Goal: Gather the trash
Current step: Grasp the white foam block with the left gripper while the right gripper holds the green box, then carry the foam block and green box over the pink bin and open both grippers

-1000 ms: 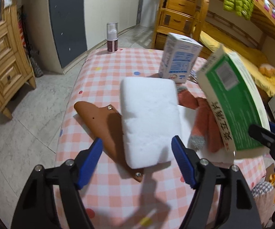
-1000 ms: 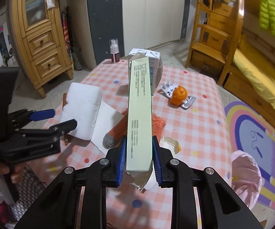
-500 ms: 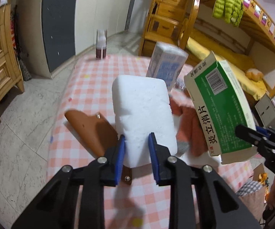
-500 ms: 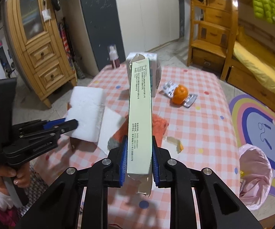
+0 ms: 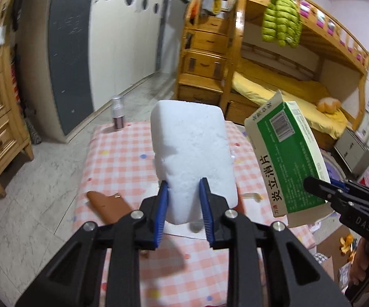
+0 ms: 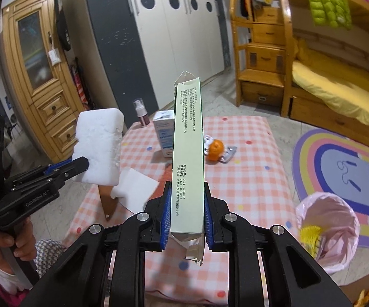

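Note:
My left gripper (image 5: pixel 183 199) is shut on a white foam block (image 5: pixel 192 153), held up above the pink checked table (image 5: pixel 123 163); in the right wrist view the same foam block (image 6: pixel 98 143) hangs in the left gripper (image 6: pixel 82 165) at the left. My right gripper (image 6: pixel 186 204) is shut on a flat green and white medicine box (image 6: pixel 188 153), seen edge-on. In the left wrist view that green box (image 5: pixel 286 158) shows its printed face at the right, pinched by the right gripper (image 5: pixel 312 184).
On the table lie a brown leather piece (image 5: pixel 107 204), a white sheet (image 6: pixel 135 192), a small carton (image 6: pixel 164 133), an orange with blister packs (image 6: pixel 216 148) and a spray bottle (image 6: pixel 140 112). A pink-lined bin (image 6: pixel 327 230) stands on the floor at the right. A hand (image 6: pixel 12 240) holds the left gripper's handle.
My left gripper closed on the foam block and lifted it off the table. My right gripper rose with the green box and swung a little.

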Motion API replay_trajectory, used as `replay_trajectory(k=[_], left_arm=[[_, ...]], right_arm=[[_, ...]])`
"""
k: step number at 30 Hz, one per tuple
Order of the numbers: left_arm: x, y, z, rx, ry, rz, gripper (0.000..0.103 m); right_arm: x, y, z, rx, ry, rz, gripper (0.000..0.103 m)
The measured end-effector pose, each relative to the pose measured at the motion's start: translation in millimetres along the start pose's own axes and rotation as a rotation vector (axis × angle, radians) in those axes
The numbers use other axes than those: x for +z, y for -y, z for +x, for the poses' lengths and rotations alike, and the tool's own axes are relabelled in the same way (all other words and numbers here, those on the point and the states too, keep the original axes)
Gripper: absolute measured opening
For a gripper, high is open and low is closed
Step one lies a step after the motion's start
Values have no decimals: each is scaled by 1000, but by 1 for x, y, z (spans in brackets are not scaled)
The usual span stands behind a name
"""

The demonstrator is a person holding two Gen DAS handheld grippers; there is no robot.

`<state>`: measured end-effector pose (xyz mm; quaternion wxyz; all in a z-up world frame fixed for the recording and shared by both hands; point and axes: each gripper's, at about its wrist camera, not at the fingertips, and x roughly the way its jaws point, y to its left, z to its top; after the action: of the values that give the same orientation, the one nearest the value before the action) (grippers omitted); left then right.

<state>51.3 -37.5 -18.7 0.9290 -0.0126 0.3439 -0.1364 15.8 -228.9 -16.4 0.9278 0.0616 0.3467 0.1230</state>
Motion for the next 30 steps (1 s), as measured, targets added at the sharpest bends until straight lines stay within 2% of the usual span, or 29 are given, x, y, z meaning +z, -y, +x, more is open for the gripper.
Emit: replay_trajectory(k=[4, 9, 19, 23, 30], left_arm=[[-1, 32, 10, -36, -7, 52, 23], [-1, 89, 33, -100, -31, 151, 23], [-5, 205, 102, -271, -133, 310, 24], [-12, 255, 138, -332, -187, 380, 25], [-19, 315, 197, -372, -244, 454, 27]], right_arm=[[-9, 28, -14, -49, 6, 58, 22], [-24, 74, -32, -122, 20, 153, 22], [-66, 175, -65, -338, 34, 347, 23], [-81, 215, -62, -385, 15, 423, 23], [-92, 268, -42, -397, -3, 514, 23]])
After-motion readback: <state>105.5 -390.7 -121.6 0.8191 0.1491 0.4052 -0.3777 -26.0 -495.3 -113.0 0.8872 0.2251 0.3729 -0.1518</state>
